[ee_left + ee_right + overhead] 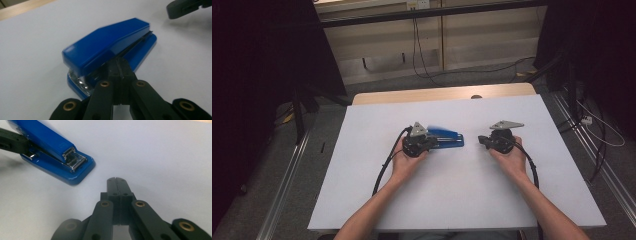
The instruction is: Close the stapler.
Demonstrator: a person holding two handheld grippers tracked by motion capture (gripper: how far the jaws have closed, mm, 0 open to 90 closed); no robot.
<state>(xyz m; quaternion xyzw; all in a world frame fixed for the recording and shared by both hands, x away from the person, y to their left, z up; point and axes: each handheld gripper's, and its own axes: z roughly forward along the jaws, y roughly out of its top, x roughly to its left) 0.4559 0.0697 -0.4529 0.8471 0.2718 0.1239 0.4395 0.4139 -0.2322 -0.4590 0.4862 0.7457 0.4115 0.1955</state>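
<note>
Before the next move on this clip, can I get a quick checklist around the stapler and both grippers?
1. Stapler flat on the table: ok.
2. Left gripper shut, tips against the stapler's side seam: ok.
3. Left tips inside the seam: cannot tell.
4. Right gripper shut, apart from the stapler: ok.
5. Space between the two grippers: ok.
</note>
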